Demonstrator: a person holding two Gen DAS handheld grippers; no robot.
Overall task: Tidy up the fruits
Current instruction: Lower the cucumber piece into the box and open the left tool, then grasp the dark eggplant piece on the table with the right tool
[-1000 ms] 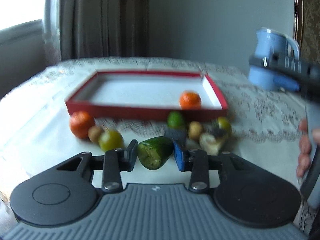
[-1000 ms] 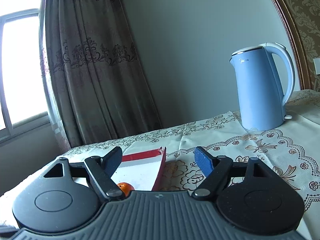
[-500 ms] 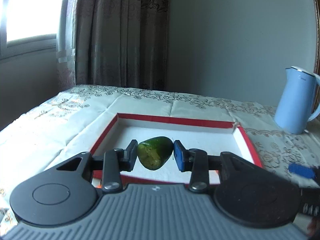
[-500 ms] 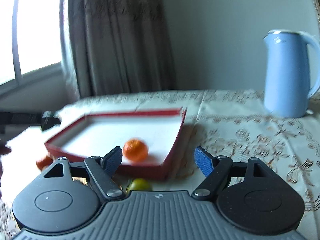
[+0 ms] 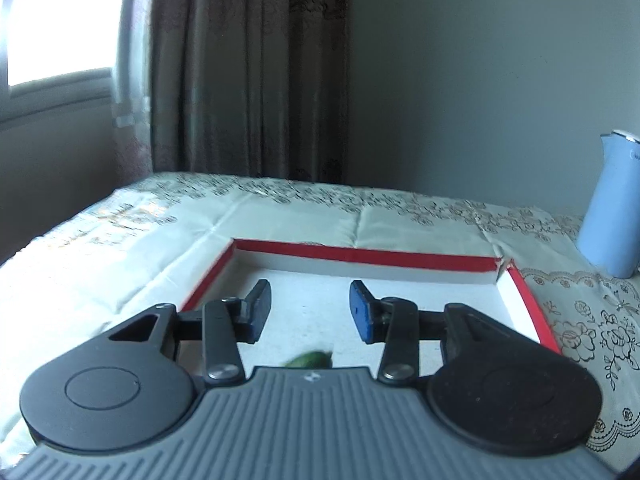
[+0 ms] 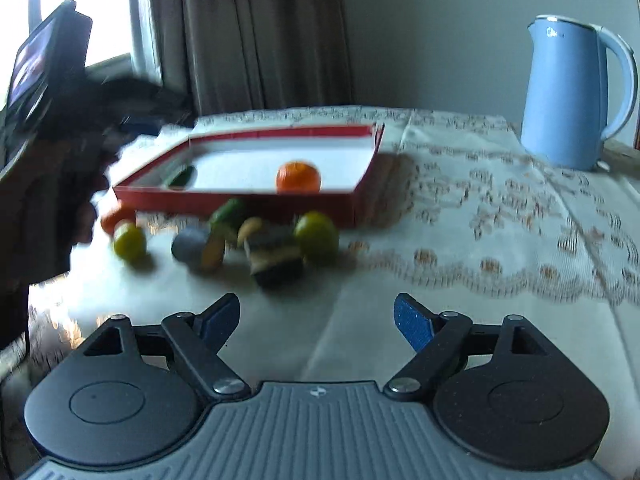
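Note:
My left gripper hangs over the red-rimmed tray, jaws opening with nothing between them. The green fruit piece lies blurred on the tray floor just below, half hidden by the gripper body; the right wrist view shows this green piece at the tray's left end. An orange sits in the tray. My right gripper is open and opening wider over bare cloth, short of the loose fruits in front of the tray.
A blue kettle stands on the patterned tablecloth at the right. The other hand-held device and a hand fill the left edge of the right wrist view. Dark blocks lie among the loose fruits.
The left gripper carried the green piece over the tray and let it go; it now lies on the tray floor. The right gripper tipped down toward the loose fruits and opened wider.

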